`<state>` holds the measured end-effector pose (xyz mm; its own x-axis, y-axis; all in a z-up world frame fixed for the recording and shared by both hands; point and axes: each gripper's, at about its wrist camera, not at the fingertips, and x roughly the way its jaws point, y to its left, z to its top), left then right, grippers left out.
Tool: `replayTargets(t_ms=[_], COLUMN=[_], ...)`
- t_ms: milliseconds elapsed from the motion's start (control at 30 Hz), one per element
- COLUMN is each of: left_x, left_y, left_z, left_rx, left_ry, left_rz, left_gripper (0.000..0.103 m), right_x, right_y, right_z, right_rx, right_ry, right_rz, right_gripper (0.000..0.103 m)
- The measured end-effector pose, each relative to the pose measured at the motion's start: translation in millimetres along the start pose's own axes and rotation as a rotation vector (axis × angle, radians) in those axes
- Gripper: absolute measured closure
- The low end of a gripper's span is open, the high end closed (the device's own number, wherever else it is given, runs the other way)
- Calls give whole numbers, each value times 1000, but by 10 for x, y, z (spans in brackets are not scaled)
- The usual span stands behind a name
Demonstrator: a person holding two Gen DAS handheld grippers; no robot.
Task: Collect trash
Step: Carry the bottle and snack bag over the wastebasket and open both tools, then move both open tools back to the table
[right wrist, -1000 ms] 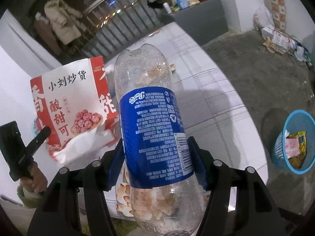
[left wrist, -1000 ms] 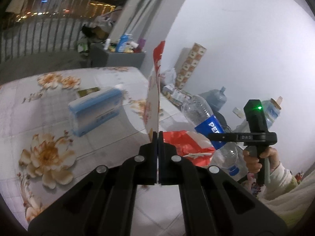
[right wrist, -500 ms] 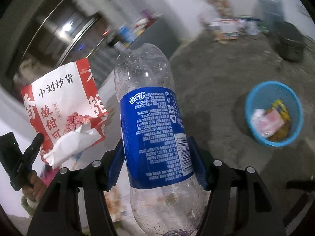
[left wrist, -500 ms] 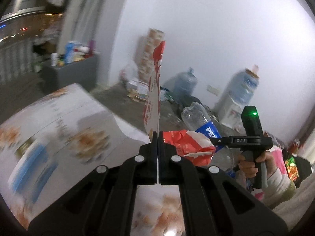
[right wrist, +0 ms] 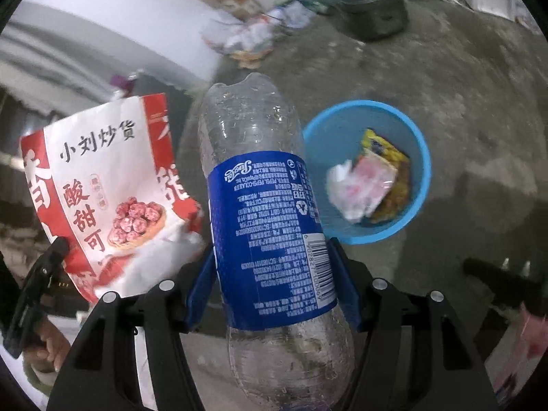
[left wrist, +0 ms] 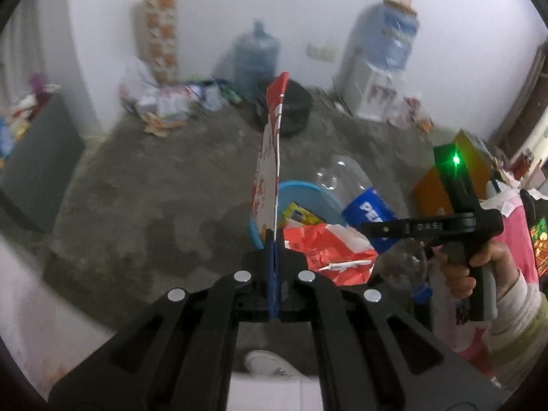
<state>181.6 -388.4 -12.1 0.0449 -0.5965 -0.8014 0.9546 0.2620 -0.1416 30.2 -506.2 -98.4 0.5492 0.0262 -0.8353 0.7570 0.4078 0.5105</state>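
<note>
My left gripper (left wrist: 275,253) is shut on a red and white snack bag (left wrist: 270,157), seen edge-on; its printed face shows in the right wrist view (right wrist: 102,198). My right gripper (right wrist: 272,274) is shut on an empty clear plastic bottle (right wrist: 263,226) with a blue label, its blue pads pressing both sides. The same bottle (left wrist: 352,191) hangs right of the bag in the left wrist view. A blue trash basket (right wrist: 421,157) stands on the floor below, just right of the bottle, with several wrappers inside. In the left wrist view the basket (left wrist: 301,188) lies behind the bag.
The floor (left wrist: 154,205) is bare grey concrete. A dark round pot (right wrist: 370,3), a litter pile (right wrist: 250,41), water jugs (left wrist: 255,58) and a dispenser (left wrist: 373,96) line the far wall. A grey cabinet (left wrist: 37,164) stands left. A shoe (left wrist: 270,364) shows below my left gripper.
Both grippers swung away from the flowered table toward the floor, carrying the bag and the bottle. The blue basket came from the right edge to just beside the bottle.
</note>
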Motion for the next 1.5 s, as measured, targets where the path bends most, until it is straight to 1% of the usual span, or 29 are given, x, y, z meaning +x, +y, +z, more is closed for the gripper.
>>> replayTargets(t_ms=[100,133,167,200,233,267,300,333,400,433,500,633,733,800,867,900,1033,1167,1267,1300,1367,1400,1467,1500], left_x=[562,717,938,1079,1249,1333,1440,1480,1458,1408,1304,932,598,330,52,-133,-794,-1521,-2091,-2308,-2614,-2829,-3077,-3221], left_y=[-50,-49,-26,-28,-22,-31,-35,-29,12,11,66,171,253,289,319,344,436,587,749,821,911,971,1030,1071], left_z=[176,210,238,251,246,240,237,224,185,160,146,85,19,-63,-163,-250,-593,-1031,-1461,-1655,-1944,-2168,-2447,-2636], left_rx=[22,18,4,0,-6,-11,-17,-25,-56,-69,-80,-120,-158,-183,-207,-228,-306,-382,-465,-502,-553,-586,-621,-641], left_ry=[58,68,83,100,123,130,135,139,134,122,101,45,-5,-47,-84,-108,-179,-273,-353,-383,-429,-460,-494,-515], left_rz=[-22,-36,-41,-39,-32,-23,-12,-8,-22,-31,-17,3,10,16,26,28,65,117,185,225,288,345,424,469], left_gripper=[103,103,98,82,72,60,59,59,57,56,54,53,51,46,44,41,39,37,36,36,36,36,36,36], right_x=[205,284,345,430,534,610,676,718,714,673,626,507,352,238,121,63,-159,-240,-229,-220,-186,-175,-113,-82], right_y=[-167,-217,-299,-347,-425,-496,-566,-626,-679,-688,-696,-683,-585,-490,-365,-287,154,705,1238,1424,1851,1990,2403,2547], right_z=[237,323,412,464,522,565,593,606,587,543,510,414,297,225,160,117,-58,-236,-399,-462,-609,-663,-851,-930], right_rx=[30,4,-32,-66,-84,-82,-68,-52,-32,-27,-25,-24,-28,-41,-62,-75,-176,-286,-407,-445,-516,-538,-606,-627], right_ry=[31,33,25,11,2,2,8,12,-2,-18,-36,-62,-89,-108,-128,-136,-164,-138,-107,-99,-70,-59,-20,-5], right_rz=[-11,-24,-54,-115,-179,-214,-236,-243,-226,-214,-204,-203,-190,-178,-163,-157,-130,-77,-53,-41,16,41,119,146], right_gripper=[39,39,38,33,30,30,30,30,30,30,30,30,30,30,30,30,30,30,30,30,30,30,30,30])
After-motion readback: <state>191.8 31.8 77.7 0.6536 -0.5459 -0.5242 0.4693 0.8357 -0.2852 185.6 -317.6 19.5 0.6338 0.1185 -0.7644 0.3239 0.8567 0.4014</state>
